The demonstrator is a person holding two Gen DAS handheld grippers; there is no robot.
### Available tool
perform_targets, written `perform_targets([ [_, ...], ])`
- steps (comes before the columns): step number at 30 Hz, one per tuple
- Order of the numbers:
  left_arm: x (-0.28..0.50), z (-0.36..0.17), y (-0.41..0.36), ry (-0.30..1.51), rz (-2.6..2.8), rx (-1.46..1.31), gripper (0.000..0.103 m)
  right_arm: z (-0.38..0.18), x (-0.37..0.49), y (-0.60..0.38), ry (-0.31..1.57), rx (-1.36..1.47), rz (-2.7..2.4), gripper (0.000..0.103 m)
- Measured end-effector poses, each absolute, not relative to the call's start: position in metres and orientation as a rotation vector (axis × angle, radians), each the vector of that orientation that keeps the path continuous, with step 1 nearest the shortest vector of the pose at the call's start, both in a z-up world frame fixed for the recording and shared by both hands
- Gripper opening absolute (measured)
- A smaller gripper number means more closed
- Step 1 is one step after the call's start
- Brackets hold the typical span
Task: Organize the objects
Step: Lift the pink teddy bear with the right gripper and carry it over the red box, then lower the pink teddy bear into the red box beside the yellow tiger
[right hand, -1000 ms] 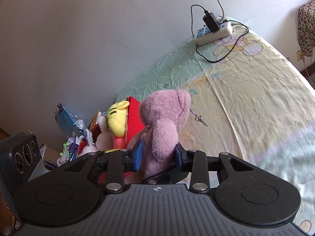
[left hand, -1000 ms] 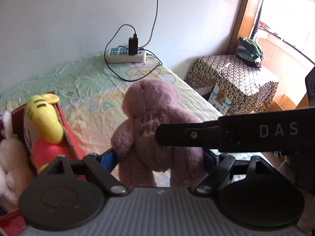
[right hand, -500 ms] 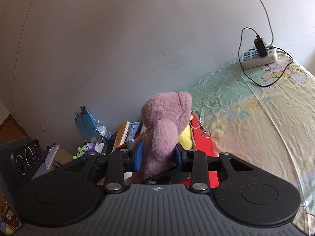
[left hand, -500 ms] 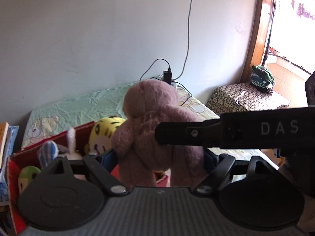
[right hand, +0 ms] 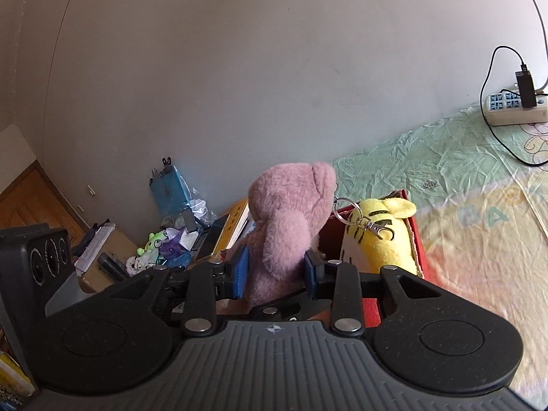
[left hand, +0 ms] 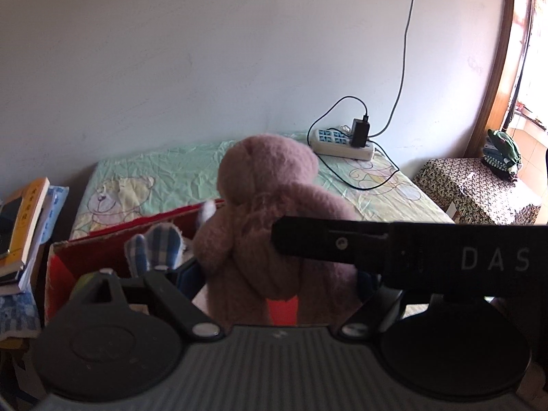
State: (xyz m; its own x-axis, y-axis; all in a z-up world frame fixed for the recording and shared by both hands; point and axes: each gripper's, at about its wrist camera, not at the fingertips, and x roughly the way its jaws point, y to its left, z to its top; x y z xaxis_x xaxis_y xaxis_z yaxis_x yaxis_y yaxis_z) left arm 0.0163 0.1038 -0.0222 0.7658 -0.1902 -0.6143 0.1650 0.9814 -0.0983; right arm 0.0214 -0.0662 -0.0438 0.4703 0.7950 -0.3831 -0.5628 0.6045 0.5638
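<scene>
Both hand-held grippers clamped on pink bear (left hand: 270, 212), red box (right hand: 416, 239) apparently beneath.

1. Pink teddy bear (right hand: 287, 226): matt, fuzzy plush cloth.
2. Key ring (right hand: 363, 217) on the bear: shiny metal.
3. Yellow tiger toy (right hand: 383, 239): soft plush cloth.
4. Red box (left hand: 113, 236): matt cardboard, raw brown edges.
5. Bed sheet (left hand: 171, 174): thin creased cloth.
6. Power strip (left hand: 342, 144): smooth plastic.
7. Right gripper (right hand: 275, 274): matt black plastic body, blue pads.

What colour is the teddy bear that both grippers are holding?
Dusty pink teddy bear, clearest in the right wrist view.
</scene>
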Motion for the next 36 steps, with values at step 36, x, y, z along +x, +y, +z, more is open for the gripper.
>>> perform_targets([
  [36, 0.057, -0.077, 0.1, 0.823, -0.068, 0.037, 0.088, -0.097, 0.056, -0.035, 0.827, 0.305, 0.841, 0.04],
])
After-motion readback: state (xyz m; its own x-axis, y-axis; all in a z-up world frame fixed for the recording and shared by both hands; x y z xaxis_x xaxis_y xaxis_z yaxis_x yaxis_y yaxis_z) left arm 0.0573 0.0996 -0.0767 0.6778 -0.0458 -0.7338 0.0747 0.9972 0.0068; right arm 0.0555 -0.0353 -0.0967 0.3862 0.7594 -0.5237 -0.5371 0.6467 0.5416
